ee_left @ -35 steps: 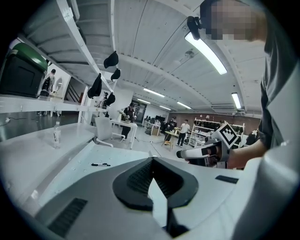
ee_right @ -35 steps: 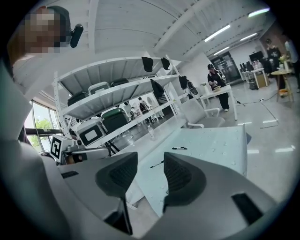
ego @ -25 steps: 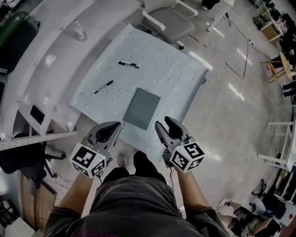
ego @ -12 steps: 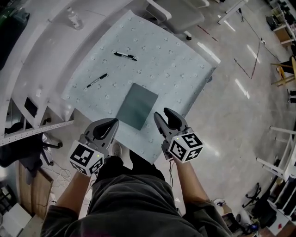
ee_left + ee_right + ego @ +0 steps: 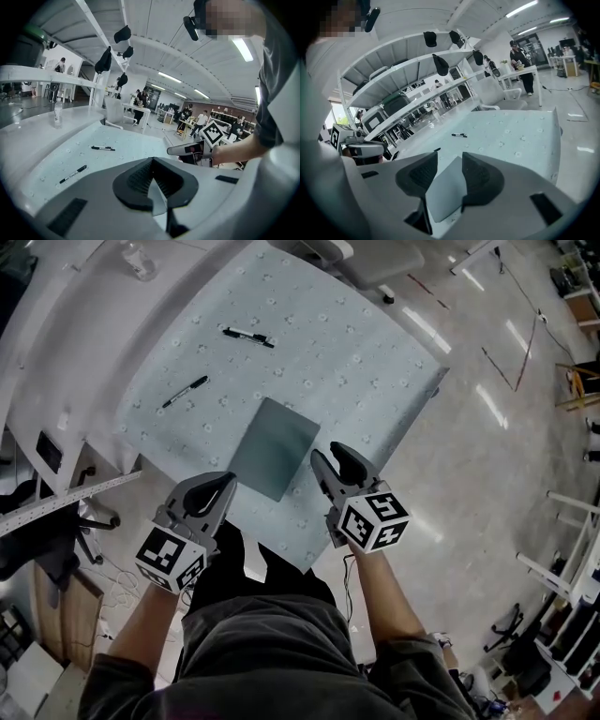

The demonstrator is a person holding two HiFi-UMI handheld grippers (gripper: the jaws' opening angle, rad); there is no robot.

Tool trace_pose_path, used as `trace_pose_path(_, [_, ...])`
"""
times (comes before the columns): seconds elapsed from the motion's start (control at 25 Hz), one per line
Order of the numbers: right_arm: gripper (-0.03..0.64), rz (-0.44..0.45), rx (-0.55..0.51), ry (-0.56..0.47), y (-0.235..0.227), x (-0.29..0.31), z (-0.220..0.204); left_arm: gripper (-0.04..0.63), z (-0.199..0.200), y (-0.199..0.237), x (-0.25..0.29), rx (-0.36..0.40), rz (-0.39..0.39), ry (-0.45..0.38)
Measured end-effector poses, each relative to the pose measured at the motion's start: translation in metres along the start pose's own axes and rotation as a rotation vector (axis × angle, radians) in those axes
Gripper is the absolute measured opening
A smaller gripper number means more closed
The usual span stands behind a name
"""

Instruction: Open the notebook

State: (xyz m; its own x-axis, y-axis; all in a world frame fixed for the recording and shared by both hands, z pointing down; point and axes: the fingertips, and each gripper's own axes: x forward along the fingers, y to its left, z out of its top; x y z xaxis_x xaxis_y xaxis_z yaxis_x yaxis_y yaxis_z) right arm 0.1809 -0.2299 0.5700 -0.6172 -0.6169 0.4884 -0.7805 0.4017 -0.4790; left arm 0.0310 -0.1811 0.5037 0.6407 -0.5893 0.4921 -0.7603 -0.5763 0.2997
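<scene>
- The closed grey-green notebook [image 5: 274,448] lies flat near the near edge of the dotted pale blue tablecloth [image 5: 356,362].
- The left gripper [image 5: 223,487] hovers just near-left of it, jaw tips together, holding nothing.
- The right gripper [image 5: 326,463] hovers at its right edge, jaws slightly apart and empty.
- Two black pens [image 5: 248,336] [image 5: 185,391] lie well apart from it, far-left.
- A bottle [image 5: 139,257] and a chair [image 5: 380,257] stand beyond.
- The bottle's label is too small to read.

Left arm [image 5: 155,610] and right arm [image 5: 382,592] reach forward, side by side. Left gripper [image 5: 225,486]: jaws together at the tips. Right gripper [image 5: 328,457]: jaws slightly apart.
</scene>
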Motion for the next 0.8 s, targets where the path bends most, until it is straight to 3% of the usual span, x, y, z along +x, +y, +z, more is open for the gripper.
trace_pose_path(0.8, [0.158, -0.100, 0.034, 0.175, -0.073, 0.077, -0.067, 0.000, -0.040, 0.029, 0.022, -0.065, 0.017, 0.061])
